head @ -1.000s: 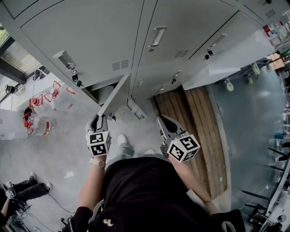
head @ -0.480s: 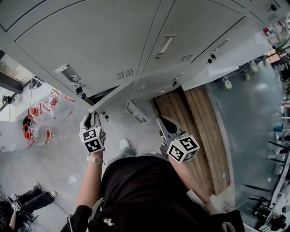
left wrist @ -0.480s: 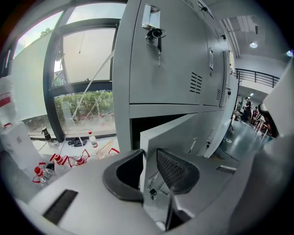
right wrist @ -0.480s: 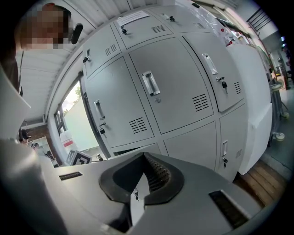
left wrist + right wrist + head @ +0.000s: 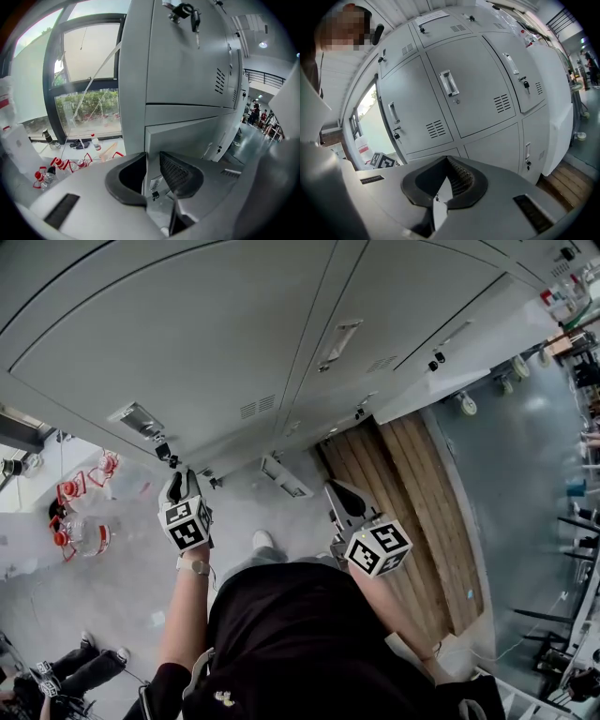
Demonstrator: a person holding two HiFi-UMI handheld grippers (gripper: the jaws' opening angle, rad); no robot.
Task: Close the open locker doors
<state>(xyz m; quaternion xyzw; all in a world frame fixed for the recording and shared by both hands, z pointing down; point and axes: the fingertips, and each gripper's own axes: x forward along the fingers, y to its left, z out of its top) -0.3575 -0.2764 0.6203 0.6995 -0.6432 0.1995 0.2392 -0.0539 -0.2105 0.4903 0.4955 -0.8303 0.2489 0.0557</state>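
I've got my left gripper down at the free edge of the lower locker door, which stands only slightly ajar against the bank of lockers. In the left gripper view the jaws are apart, the door's edge sits in the gap, and the pads aren't pressing on it. My right gripper hangs over the floor off to the side, jaw tips together, holding nothing. Between the two grippers, a small low door juts open.
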